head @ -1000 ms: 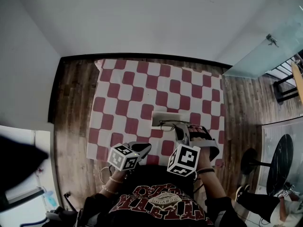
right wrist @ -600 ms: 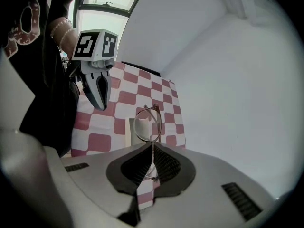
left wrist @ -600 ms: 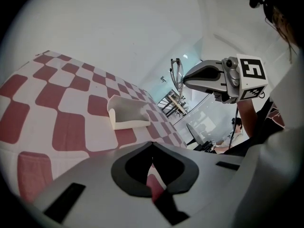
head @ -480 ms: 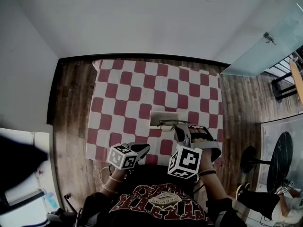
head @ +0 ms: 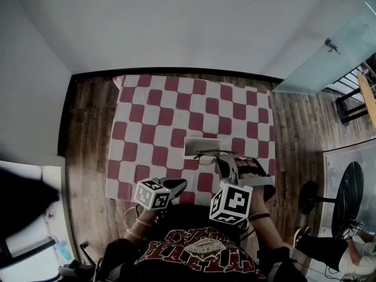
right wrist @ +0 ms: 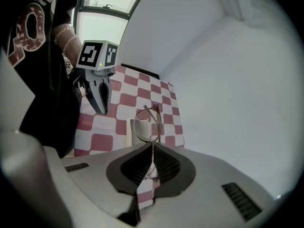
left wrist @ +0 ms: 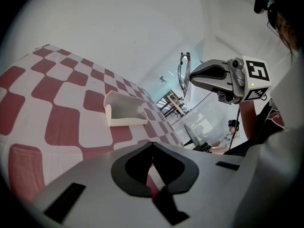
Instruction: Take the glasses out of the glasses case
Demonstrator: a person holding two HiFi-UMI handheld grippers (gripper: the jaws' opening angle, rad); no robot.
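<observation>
The white glasses case (head: 202,146) lies open on the red-and-white checked table (head: 153,116), right of its middle. Just in front of the case, thin metal-framed glasses (head: 207,155) hang above the cloth, with my right gripper (head: 222,161) shut on them. In the right gripper view the glasses (right wrist: 147,124) stand upright from the closed jaws, with the case (right wrist: 138,127) behind the lens. My left gripper (head: 176,185) is shut and holds nothing, near the table's front edge. From the left gripper view the case (left wrist: 124,109) sits ahead, and the glasses (left wrist: 183,73) are lifted to its right.
Wooden floor (head: 88,145) surrounds the table, and white walls close off the far side. A glass door (head: 329,57) and a black round table (head: 346,198) stand to the right. A person (head: 329,252) sits low at the right.
My right gripper has drawn slightly back toward the front edge with the glasses, a little farther from the case. The left gripper has stayed put.
</observation>
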